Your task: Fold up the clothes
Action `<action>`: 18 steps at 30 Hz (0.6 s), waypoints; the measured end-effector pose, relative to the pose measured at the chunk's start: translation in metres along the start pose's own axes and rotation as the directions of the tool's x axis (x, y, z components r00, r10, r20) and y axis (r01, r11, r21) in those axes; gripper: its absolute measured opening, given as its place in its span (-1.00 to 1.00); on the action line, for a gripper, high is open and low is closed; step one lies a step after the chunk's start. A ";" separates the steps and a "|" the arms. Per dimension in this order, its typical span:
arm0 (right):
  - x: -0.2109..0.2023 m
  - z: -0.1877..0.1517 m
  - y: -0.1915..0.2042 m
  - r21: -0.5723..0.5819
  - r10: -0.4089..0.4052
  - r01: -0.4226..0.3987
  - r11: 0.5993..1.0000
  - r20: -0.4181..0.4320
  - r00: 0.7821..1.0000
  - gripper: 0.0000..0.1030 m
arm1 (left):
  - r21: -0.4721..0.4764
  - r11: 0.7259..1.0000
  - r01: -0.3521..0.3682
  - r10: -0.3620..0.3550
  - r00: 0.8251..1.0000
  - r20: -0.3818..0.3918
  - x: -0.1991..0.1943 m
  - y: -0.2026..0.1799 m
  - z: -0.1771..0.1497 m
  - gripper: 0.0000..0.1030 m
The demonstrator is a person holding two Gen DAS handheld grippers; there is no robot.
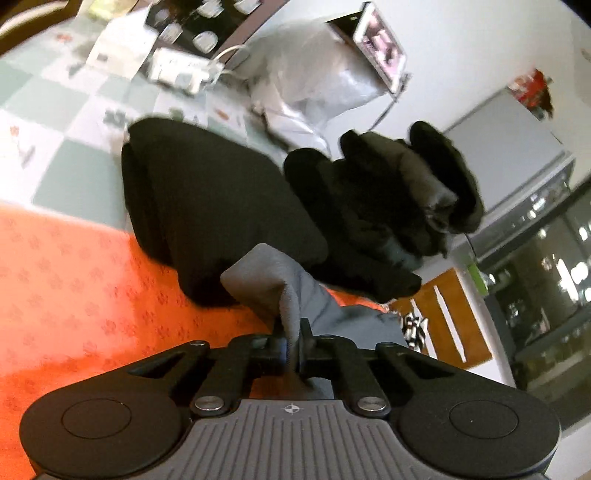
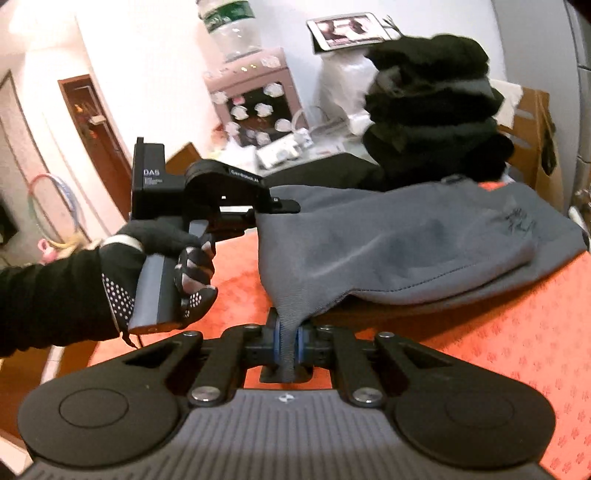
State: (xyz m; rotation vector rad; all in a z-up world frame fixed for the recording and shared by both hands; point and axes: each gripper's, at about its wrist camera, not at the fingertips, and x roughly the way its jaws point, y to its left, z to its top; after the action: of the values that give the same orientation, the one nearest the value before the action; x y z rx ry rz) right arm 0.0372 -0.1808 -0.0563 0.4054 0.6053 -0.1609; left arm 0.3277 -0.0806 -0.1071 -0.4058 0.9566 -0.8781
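A grey garment (image 2: 399, 240) lies partly lifted over the orange cloth-covered surface (image 2: 517, 350). My right gripper (image 2: 290, 343) is shut on its near hem. My left gripper (image 1: 291, 339) is shut on another edge of the same grey garment (image 1: 280, 284); in the right wrist view the left gripper (image 2: 277, 206) pinches the garment's upper left corner, held by a black-gloved hand (image 2: 155, 258). The garment hangs stretched between the two grippers.
A stack of folded dark clothes (image 2: 436, 110) stands behind the grey garment and shows in the left wrist view (image 1: 388, 195) beside a black garment (image 1: 207, 206). A chequered cloth (image 1: 55, 110), a white bag (image 1: 306, 77) and a tablet (image 2: 351, 31) lie beyond.
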 end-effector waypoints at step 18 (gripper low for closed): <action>0.003 -0.014 0.112 -0.098 0.325 -0.355 0.930 -0.235 0.916 -0.81 | 0.055 0.983 -0.176 0.174 0.984 0.040 -0.153 0.081 -0.014 -0.84</action>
State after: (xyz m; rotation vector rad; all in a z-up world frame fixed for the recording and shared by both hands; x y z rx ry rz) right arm 0.0623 -0.0737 -0.0324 0.3901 0.7446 0.2626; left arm 0.3108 0.0911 -0.0860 -0.2816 0.9176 -0.7351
